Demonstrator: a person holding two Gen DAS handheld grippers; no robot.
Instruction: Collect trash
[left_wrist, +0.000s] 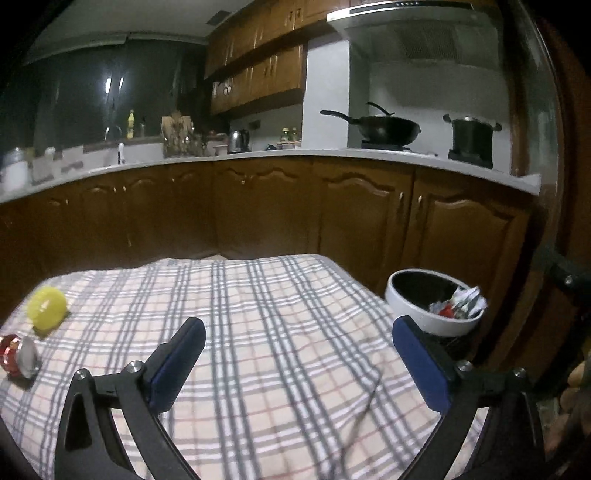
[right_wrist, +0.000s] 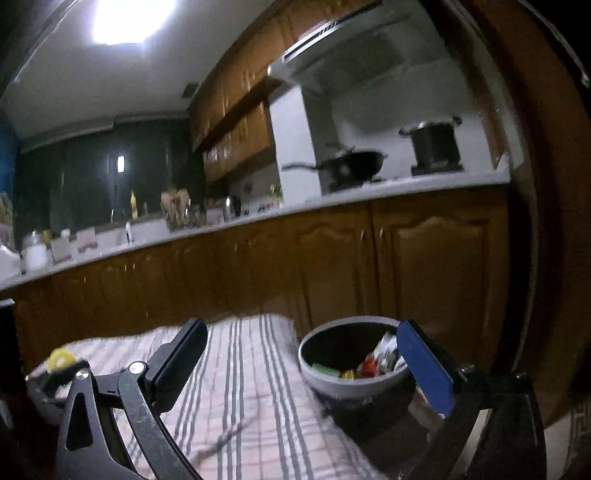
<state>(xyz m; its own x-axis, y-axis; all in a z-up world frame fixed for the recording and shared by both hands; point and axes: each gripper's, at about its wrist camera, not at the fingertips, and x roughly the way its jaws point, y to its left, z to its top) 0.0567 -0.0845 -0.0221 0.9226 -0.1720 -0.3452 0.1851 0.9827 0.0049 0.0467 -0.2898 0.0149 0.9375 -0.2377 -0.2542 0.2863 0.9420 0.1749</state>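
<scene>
Open hand-held gripper (left_wrist: 299, 343); bin (left_wrist: 406, 306) right.

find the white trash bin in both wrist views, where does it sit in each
Left wrist view: the white trash bin sits right of centre, off the right edge of the checked cloth, above the right fingertip.
Right wrist view: the bin is lower right of centre, partly behind the right finger, wrappers inside.
Shared landmark: the black wok on the counter.
</scene>
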